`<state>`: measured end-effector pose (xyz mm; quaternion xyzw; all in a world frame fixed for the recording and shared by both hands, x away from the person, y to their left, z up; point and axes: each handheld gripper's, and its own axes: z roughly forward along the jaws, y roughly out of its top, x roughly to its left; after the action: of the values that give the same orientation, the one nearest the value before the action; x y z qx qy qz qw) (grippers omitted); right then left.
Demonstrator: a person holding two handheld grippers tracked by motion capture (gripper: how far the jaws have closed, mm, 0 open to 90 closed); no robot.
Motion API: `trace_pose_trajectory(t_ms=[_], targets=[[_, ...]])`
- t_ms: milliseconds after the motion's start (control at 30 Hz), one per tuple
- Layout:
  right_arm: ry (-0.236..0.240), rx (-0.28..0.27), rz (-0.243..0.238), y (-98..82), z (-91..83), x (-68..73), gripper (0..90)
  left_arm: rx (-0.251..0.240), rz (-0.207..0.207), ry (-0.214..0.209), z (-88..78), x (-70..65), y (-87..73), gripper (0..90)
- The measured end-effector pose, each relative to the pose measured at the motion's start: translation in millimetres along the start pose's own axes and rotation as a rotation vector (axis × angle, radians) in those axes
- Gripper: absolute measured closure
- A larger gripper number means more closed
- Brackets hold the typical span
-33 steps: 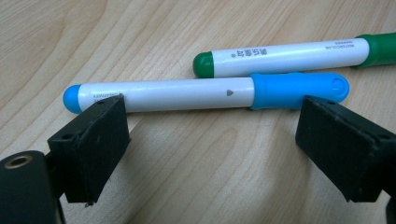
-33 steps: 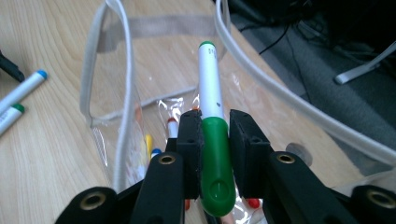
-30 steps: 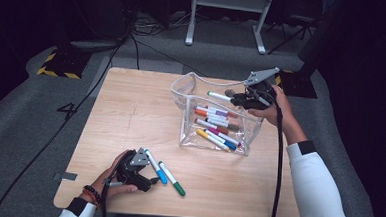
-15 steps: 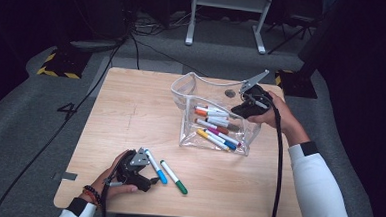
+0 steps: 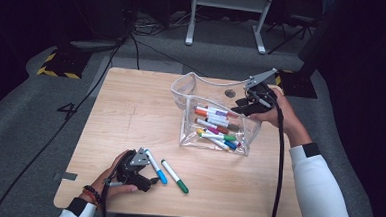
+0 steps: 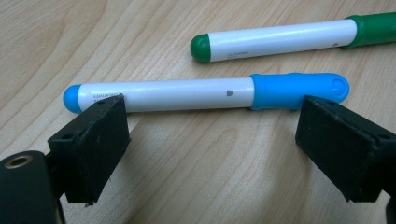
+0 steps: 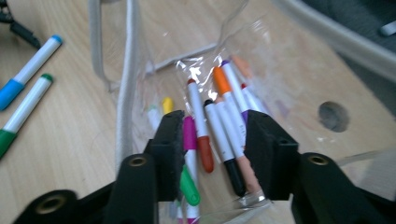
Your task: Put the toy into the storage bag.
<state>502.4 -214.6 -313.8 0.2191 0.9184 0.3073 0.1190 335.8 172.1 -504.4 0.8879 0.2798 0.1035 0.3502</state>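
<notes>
A clear pouch stands open on the wooden table with several coloured markers inside. My right gripper hovers at its right rim. In the right gripper view its jaws have just been opening and grip nothing; the markers lie loose below them in the pouch. My left gripper rests near the table's front edge, open wide. A blue marker lies crosswise just past its fingertips, untouched. A green marker lies beyond it.
The blue marker and green marker lie side by side left of the pouch's front. A round hole in the tabletop sits behind the pouch. Cables trail off the table. A grey floor surrounds it.
A second ago my right gripper held a marker over the pouch; now its jaws stand apart without it and sit lower at the pouch's right rim. The left gripper has stayed put.
</notes>
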Motion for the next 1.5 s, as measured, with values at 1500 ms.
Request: trace_pose_trajectory(t_ms=[1500], targets=[[0.249, -0.091, -0.12, -70.2, 148.4, 216.4, 43.0, -0.001, -0.002, 0.004, -0.2, -0.6, -0.2, 10.2]])
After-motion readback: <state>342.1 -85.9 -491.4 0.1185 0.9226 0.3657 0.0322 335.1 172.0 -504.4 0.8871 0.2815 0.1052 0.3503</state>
